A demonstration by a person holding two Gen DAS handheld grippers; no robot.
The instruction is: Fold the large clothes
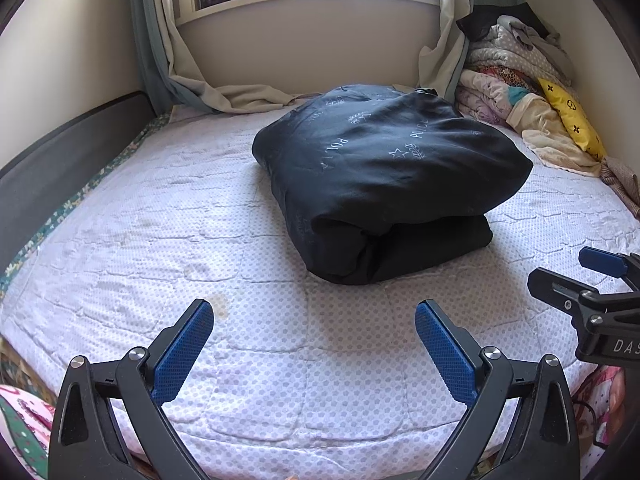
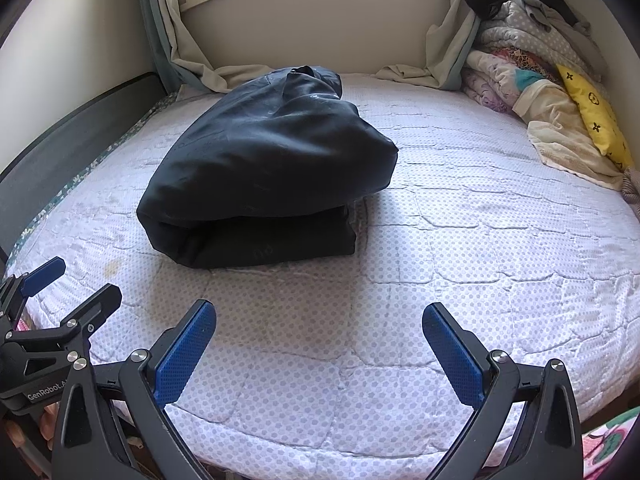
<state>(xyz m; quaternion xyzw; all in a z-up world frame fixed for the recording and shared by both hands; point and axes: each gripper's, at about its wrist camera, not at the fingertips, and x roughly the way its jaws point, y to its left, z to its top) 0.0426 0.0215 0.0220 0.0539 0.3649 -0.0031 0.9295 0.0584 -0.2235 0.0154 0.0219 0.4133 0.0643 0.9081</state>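
Note:
A large dark navy garment with pale printed lettering lies folded into a thick bundle in the middle of the bed; the right wrist view shows the same garment left of centre. My left gripper hovers open over the mattress, well short of the bundle's near edge, with nothing between its blue pads. My right gripper is likewise open and empty, back from the bundle. Each gripper shows at the edge of the other's view: the right gripper beside the left, the left gripper beside the right.
The bed carries a white dotted quilted mattress cover. A heap of folded bedding and a yellow pillow fills the far right corner. Curtains hang onto the bed under the window. A dark bed rail runs along the left.

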